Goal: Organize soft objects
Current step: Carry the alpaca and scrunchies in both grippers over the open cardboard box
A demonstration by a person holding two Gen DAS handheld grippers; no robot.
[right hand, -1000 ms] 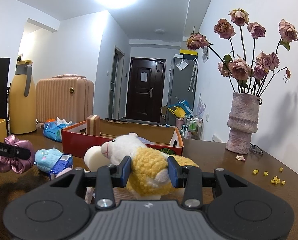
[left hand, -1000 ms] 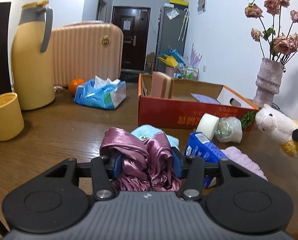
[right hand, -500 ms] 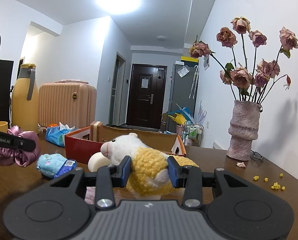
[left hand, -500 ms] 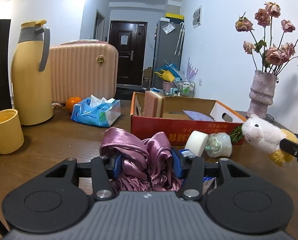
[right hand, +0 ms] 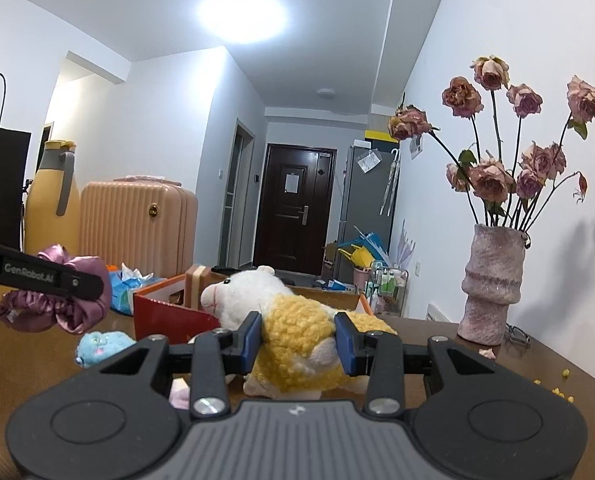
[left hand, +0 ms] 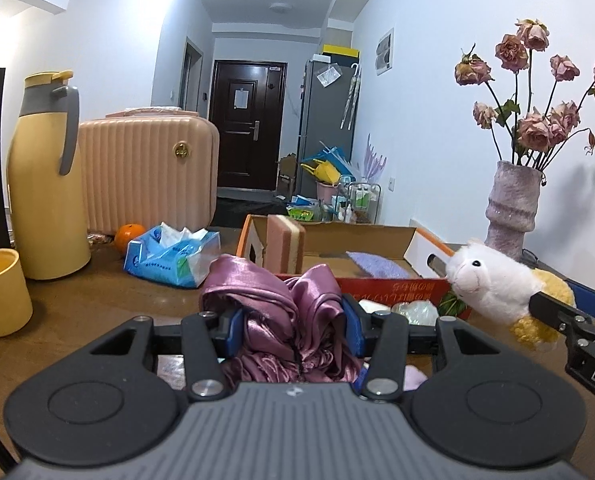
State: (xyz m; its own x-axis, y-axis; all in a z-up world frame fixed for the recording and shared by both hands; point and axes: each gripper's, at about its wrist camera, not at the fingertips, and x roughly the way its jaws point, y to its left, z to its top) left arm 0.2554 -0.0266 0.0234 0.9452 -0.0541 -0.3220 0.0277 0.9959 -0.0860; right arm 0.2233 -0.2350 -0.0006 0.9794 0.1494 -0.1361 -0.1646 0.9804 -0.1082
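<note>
Nearest the left wrist camera, the left gripper is clamped on a crumpled mauve satin scrunchie, its blue pads pressing into the folds from both sides. A second ago this bundle sat low over the brown wooden table; it now rides higher, so that the interior of the red-and-orange cardboard box shows behind it. The lift looks finished and the carry toward the box is, by my judgement, the step in hand.

The right gripper is likewise closed on a white-headed plush lamb with a yellow woolly body (its head pokes out to the left, past the blue pad). It has hardly shifted in the same second and hangs just before the box's near wall.

Below, on the table near its front edge, a small light-blue plush toy lies unhandled, so sorting is far from over.

Inside the box a pink-and-cream sponge block stands upright at the left end and a lilac cloth lies flat, leaving room between them.

Farther back stand a blue tissue pack, a yellow thermos jug and a ridged grey-pink vase of dried roses toward the right edge.
</note>
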